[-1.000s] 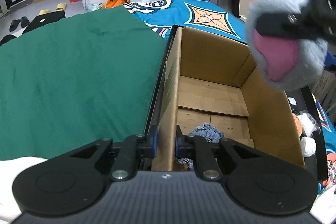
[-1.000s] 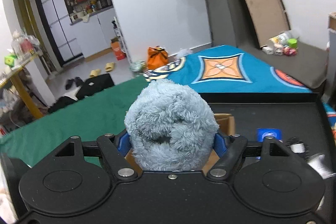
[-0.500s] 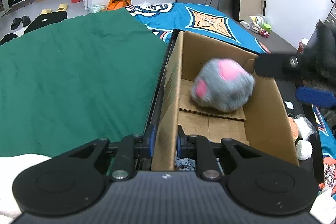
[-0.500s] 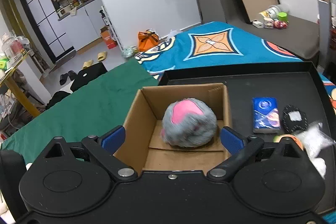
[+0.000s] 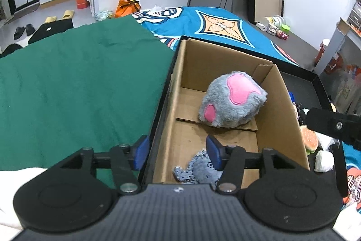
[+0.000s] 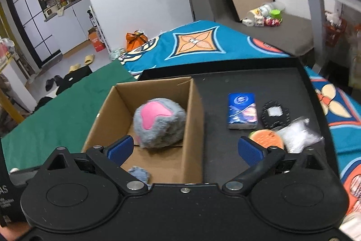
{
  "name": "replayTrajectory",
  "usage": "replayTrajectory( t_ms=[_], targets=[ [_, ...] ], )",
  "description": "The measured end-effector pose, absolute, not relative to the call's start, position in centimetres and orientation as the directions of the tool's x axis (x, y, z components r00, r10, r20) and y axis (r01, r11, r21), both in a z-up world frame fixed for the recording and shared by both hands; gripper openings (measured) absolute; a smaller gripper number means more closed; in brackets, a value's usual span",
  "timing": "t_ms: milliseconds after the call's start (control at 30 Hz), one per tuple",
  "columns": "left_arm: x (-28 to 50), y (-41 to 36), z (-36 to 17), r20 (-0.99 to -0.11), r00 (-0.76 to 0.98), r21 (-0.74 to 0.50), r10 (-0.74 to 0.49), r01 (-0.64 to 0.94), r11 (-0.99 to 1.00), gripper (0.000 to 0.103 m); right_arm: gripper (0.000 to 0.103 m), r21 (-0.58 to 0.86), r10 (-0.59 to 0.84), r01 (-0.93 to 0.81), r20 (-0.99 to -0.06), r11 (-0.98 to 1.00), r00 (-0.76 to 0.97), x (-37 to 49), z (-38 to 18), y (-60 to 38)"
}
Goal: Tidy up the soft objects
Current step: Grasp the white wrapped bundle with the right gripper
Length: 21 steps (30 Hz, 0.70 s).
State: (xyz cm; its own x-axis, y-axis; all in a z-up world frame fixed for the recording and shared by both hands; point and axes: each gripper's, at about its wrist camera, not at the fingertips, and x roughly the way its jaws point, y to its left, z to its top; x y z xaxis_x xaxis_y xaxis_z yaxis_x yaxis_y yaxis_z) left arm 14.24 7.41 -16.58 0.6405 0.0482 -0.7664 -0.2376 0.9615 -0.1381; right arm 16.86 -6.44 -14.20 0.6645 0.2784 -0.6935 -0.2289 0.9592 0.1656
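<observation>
Grey plush toy (image 5: 232, 101) dropped into box (image 5: 284, 110), tongs (image 6: 183, 148) parted

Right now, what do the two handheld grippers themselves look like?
Both look alike. The left gripper and right gripper each have a black body with two round discs, angular black linkage arms joined by silver pivot screws, and flat blue pads on the fingers. The left body has a ribbed grey top. No cables, hands or sleeves show.

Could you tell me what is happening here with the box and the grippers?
A person with two handheld grippers is sorting soft things into a cardboard box. A grey and pink plush toy lies inside. The right gripper is wide open and empty; the left gripper has just opened off the box wall.
</observation>
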Motion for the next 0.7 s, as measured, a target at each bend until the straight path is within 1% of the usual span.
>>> replayTrajectory(
  t_ms=[133,200,267,533,633,700],
  targets=[
    [14.5,6.7,-16.4,-0.765,0.64,-0.115,0.062,-0.231,0.966,0.063,0.098,0.168,0.258,-0.197,-0.701,0.966,0.665,17.0,-14.5,-8.1],
    [14.6,6.3,-16.4,-0.765,0.639,-0.097,0.077,-0.233,0.968,0.067,0.094,0.16,0.249,-0.193,-0.704,0.968,0.666,17.0,-14.8,-9.0],
    [14.7,6.0,-16.3,-0.763,0.64,-0.08,0.09,-0.231,0.97,0.071,0.093,0.156,0.237,-0.18,-0.709,0.971,0.664,17.1,-15.1,-9.8],
    [15.3,4.9,-16.3,-0.764,0.635,-0.041,0.111,-0.22,0.975,0.074,0.09,0.157,0.184,-0.1,-0.735,0.982,0.653,17.3,-16.7,-13.5],
    [15.5,4.4,-16.3,-0.765,0.633,-0.023,0.121,-0.215,0.976,0.074,0.086,0.147,0.164,-0.081,-0.741,0.986,0.651,17.5,-17.5,-14.6],
    [15.8,4.0,-16.4,-0.765,0.631,-0.008,0.129,-0.21,0.978,0.075,0.082,0.15,0.156,-0.065,-0.748,0.987,0.645,17.7,-18.1,-15.3]
  ],
)
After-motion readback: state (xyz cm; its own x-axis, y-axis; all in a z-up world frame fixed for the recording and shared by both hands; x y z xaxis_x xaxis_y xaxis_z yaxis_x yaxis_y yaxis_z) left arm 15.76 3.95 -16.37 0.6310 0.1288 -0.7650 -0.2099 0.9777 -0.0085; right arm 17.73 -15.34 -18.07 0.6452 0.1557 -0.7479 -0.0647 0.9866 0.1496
